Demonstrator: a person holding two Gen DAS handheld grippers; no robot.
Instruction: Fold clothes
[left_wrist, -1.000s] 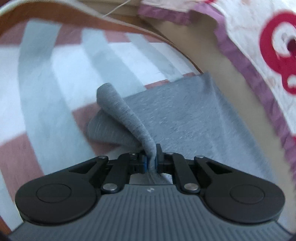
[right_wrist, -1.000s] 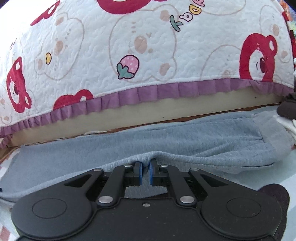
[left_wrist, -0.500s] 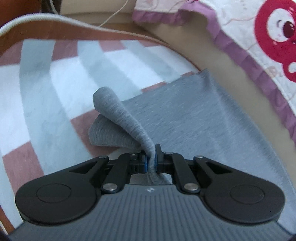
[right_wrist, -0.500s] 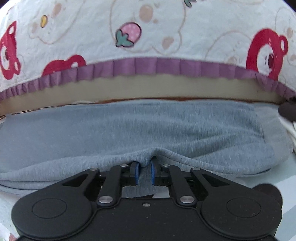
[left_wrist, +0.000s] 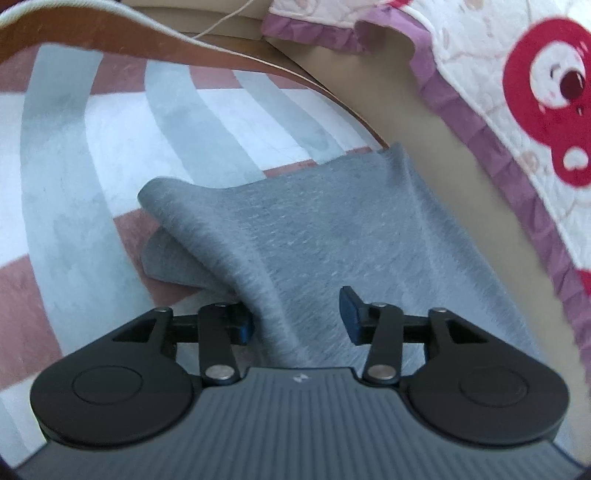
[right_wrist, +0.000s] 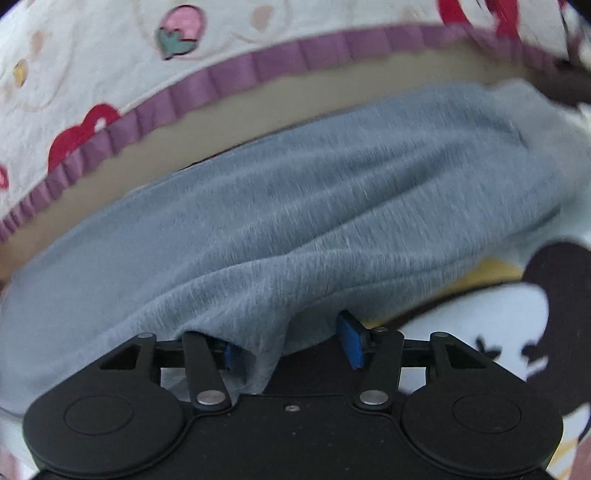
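Note:
A grey knit garment (left_wrist: 332, 236) lies folded lengthwise on the rug beside the bed. In the left wrist view its near edge runs as a ridge between my open left gripper (left_wrist: 297, 317), whose jaws stand wide apart and hold nothing. In the right wrist view the same garment (right_wrist: 314, 206) stretches across, its ribbed hem at the far right. My right gripper (right_wrist: 290, 347) is open too; a fold of grey cloth drapes over its left finger and hangs between the jaws.
A striped pink, white and grey rug (left_wrist: 92, 155) covers the floor. A quilted bedspread with red bears and a purple frill (right_wrist: 221, 81) hangs close behind the garment. A dark and white patterned patch of rug (right_wrist: 517, 317) lies at the right.
Both grippers have opened and let go of the grey garment's edge. The pinched-up fold by the left gripper has dropped and spread flatter. The right view has tilted and moved closer.

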